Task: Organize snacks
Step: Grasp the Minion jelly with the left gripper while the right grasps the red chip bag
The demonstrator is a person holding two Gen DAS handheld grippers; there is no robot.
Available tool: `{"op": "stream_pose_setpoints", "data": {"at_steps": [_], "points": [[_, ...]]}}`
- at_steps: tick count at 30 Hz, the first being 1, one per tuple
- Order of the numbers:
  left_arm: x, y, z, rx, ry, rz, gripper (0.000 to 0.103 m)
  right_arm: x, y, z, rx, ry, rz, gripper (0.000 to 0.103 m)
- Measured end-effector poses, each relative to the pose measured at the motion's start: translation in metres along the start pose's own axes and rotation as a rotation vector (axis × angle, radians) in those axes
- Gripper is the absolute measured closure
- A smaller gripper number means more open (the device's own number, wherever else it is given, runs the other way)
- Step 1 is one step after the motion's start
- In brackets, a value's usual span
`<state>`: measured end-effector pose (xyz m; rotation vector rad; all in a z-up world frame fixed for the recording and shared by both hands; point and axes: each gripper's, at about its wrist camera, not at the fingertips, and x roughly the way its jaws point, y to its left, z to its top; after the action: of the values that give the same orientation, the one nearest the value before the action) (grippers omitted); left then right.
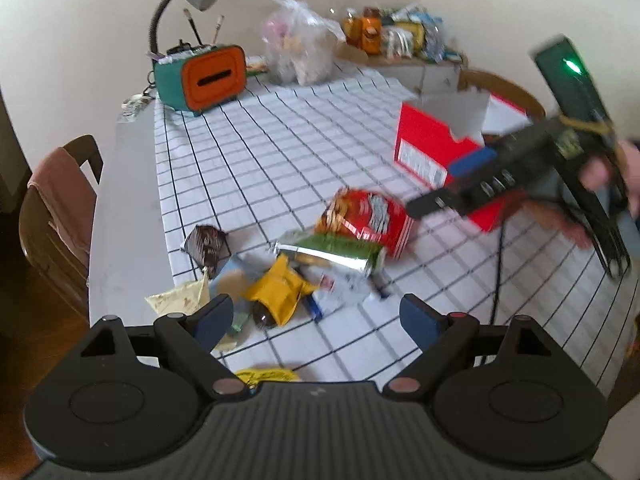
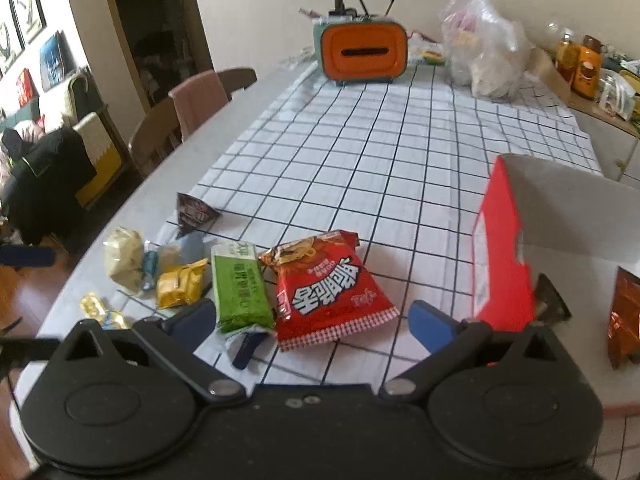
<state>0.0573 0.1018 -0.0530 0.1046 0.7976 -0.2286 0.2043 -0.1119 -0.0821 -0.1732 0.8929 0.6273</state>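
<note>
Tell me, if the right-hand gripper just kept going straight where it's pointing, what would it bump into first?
Most likely the red snack bag lying flat on the checked cloth. The right gripper is open and empty, with that bag between its fingers' lines and the green packet just left. Depth is uncertain.

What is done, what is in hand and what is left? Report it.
Done: one brown packet already lies inside the red box. In hand: nothing; the left gripper and right gripper are both open and empty above the pile. Left: the red noodle bag, green packet, yellow packet and smaller snacks lie loose on the checked cloth.
</note>
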Motion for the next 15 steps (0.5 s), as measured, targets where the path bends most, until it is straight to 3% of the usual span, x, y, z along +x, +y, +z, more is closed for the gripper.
{"op": "stream_pose_setpoints", "data": {"at_steps": [15], "points": [[0.034, 0.024, -0.026, 0.123, 0.160, -0.050, 0.012, 0.097, -0.001, 0.030, -0.135, 0.155, -0.024, 0.005]]}}
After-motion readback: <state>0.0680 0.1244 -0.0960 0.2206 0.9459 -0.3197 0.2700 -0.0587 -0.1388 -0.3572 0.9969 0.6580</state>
